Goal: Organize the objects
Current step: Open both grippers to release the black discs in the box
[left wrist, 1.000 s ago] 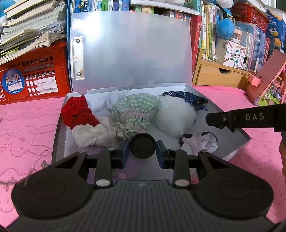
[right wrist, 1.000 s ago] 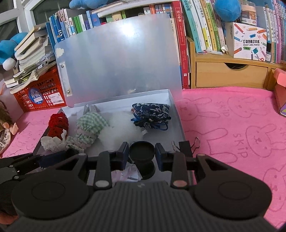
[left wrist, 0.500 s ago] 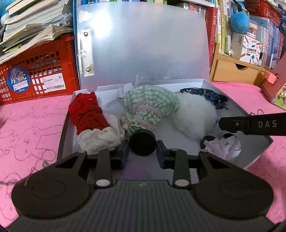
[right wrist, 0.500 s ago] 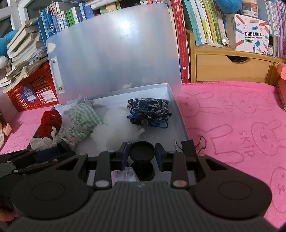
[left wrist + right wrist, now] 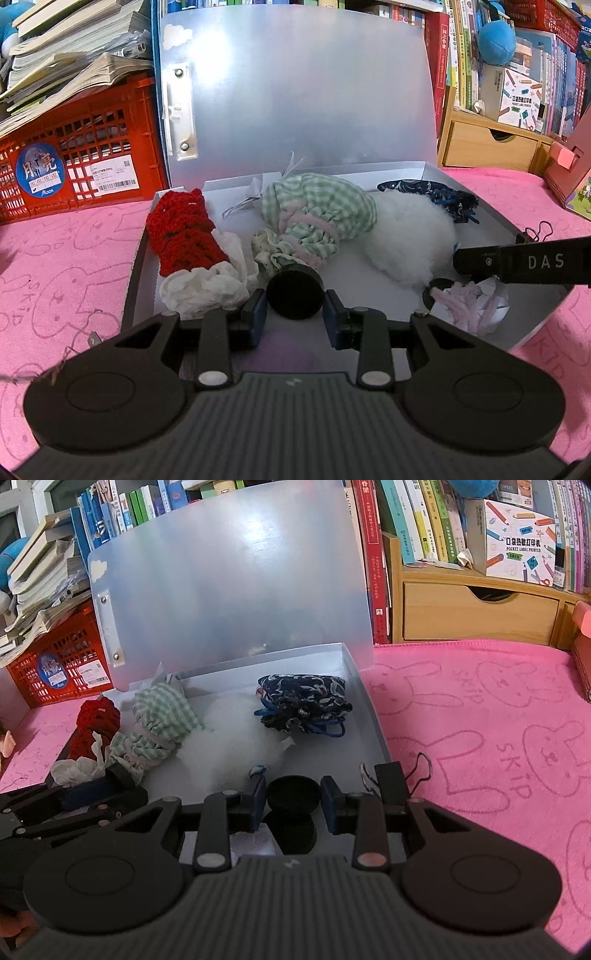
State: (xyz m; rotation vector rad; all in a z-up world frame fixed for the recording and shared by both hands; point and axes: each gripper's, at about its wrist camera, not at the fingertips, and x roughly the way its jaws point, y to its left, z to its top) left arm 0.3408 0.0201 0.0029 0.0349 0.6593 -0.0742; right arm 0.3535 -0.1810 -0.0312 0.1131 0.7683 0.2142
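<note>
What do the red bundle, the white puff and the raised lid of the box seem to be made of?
The red knobbly bundle looks like crocheted yarn, with matte, bumpy loops. The white fluffy puff seems to be cotton or fibre stuffing, with soft, wispy edges. The raised translucent box lid looks like frosted plastic, smooth with a dull sheen.

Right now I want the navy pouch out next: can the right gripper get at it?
Probably yes: the navy pouch lies uncovered ahead of the open right gripper, with only white fluff beside it.
</note>
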